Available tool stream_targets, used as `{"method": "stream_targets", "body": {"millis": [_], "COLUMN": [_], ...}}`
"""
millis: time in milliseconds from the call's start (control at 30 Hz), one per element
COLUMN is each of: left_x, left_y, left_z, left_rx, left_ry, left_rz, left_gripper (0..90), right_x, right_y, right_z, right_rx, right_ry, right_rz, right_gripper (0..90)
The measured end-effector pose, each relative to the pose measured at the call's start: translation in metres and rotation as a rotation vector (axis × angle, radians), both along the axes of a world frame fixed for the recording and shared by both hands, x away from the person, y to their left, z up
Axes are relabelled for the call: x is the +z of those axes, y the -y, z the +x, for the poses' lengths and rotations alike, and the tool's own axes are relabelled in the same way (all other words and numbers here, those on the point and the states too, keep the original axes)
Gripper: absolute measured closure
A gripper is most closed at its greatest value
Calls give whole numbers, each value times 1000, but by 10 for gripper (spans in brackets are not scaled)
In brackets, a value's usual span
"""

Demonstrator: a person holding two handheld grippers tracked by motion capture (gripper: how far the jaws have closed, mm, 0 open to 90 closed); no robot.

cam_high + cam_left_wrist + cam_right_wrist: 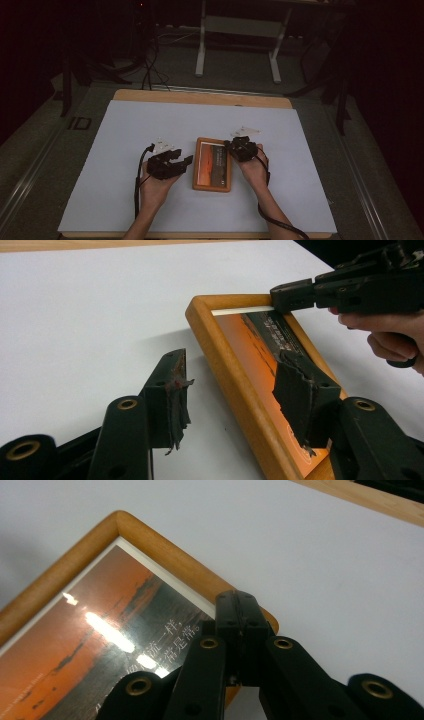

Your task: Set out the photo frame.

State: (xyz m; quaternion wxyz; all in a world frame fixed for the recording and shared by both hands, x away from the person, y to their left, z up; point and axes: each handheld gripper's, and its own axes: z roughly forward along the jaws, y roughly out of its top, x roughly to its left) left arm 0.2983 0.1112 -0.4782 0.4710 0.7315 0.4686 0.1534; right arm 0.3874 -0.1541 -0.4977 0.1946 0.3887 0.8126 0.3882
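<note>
Wooden-framed orange sunset picture, flat, face up, mid-table on white sheet.

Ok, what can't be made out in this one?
- Right gripper view: the shut right claw covers the frame corner, so whether it pinches or only presses the frame is hidden.
- Left gripper view: the frame's near end is cut off by the bottom edge and the left claw.
- High view: the picture's print is too small and dim to read.

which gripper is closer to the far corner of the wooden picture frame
Right. The right gripper sits shut at the picture frame far right corner; the left gripper, jaws open, straddles its left rail nearer the person.
</note>
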Motion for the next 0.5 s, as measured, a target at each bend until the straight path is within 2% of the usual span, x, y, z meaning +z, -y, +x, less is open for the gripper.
{"method": "stream_targets", "body": {"millis": [200,433,500], "left_x": [2,2,1], "left_y": [1,3,4], "left_z": [-2,-3,-4], "left_rx": [-6,1,-11], "left_ry": [3,9,0], "left_rz": [-5,-17,-24], "left_gripper": [468,431,431], "right_x": [-5,-18,-20], "right_y": [6,15,15], "right_z": [2,6,7], "right_rx": [-24,-63,-64], "right_ry": [-15,-62,-67], "right_rz": [9,12,4], "right_gripper": [900,900,900]}}
